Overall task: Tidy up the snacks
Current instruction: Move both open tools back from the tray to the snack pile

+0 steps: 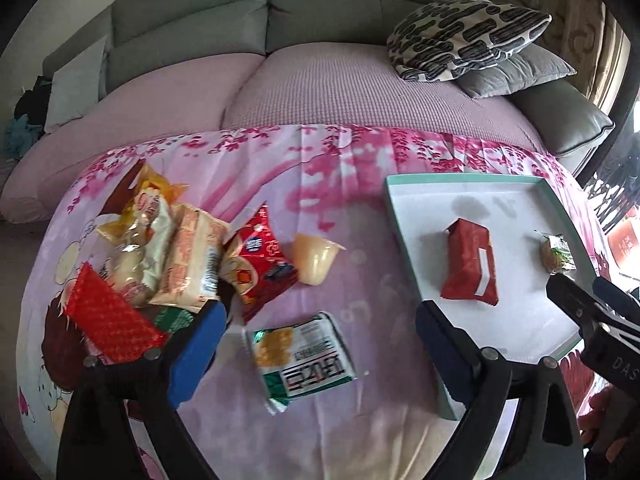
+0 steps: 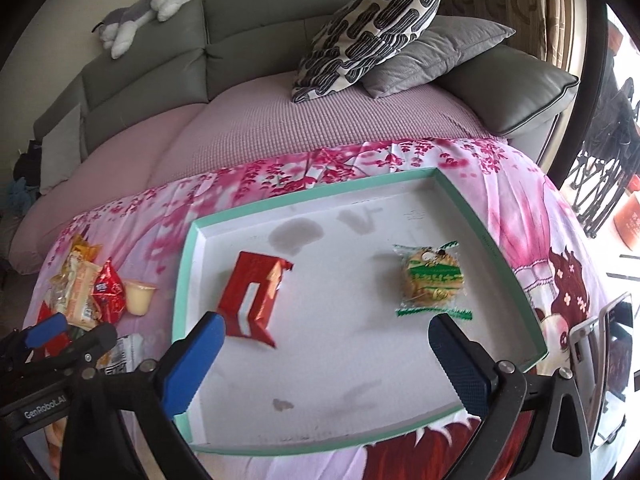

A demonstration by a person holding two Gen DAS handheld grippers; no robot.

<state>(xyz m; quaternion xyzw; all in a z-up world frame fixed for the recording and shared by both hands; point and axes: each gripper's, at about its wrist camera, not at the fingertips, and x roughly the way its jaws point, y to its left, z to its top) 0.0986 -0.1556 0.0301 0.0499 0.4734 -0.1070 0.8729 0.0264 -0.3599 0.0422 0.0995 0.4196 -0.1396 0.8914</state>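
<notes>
Inside the tray (image 2: 486, 236) lie a red packet (image 2: 252, 294) and a green-wrapped cake (image 2: 434, 282). Left of the tray, on the cloth-covered tabletop (image 1: 352, 160), sit a snack pile (image 1: 160, 248), jelly cup (image 1: 314, 258) and green-white packet (image 1: 304, 360). Left gripper (image 1: 316, 320) over that packet, right gripper (image 2: 326, 334) over the tray: jaws wide apart, empty.

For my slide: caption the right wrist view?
Open right tool above tray holding a red packet and green-wrapped cookie.

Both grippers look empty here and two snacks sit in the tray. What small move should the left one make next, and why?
Probably lower the left gripper onto the green-and-white packet and close. Its jaws are open and empty, and that packet lies flat on the cloth between them, apart from the pile. The tray holds only the red packet and a green-wrapped cake.
</notes>
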